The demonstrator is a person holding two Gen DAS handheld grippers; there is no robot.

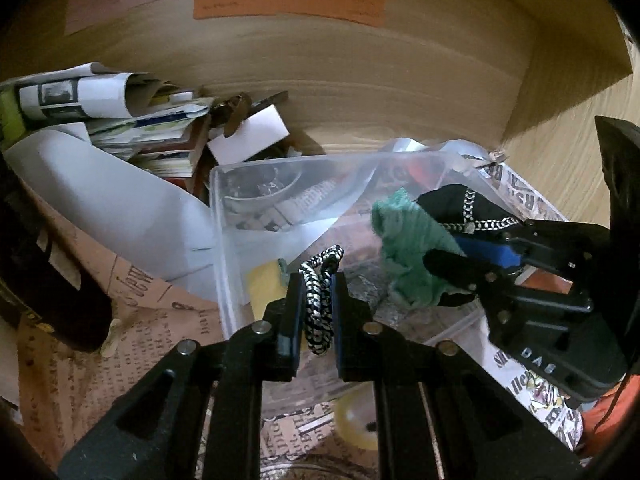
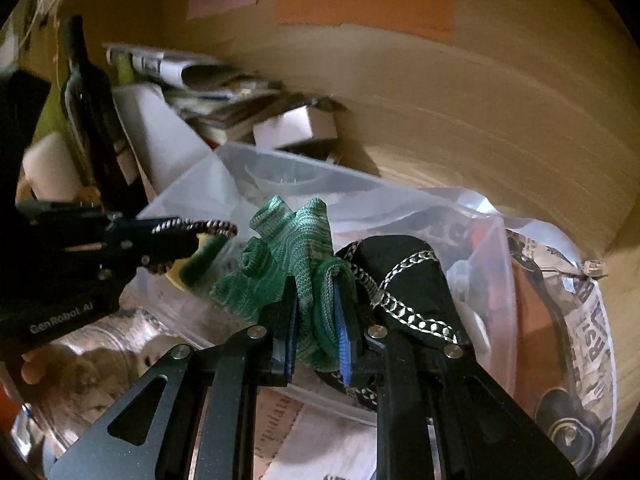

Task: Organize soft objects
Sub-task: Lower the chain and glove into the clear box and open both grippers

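Here, a braided cord (image 1: 320, 300) is pinched in the left claw (image 1: 316, 312) at lower centre, a green knit cloth (image 2: 296, 264) clamped in the right claw (image 2: 316, 316) above the clear bin (image 2: 496, 248). Snagging on the chain-trimmed black piece (image 2: 400, 276) is risked.

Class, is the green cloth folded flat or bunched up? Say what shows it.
Bunched up. The green cloth is crumpled in irregular folds, pinched between the right gripper's fingers above the clear bin.
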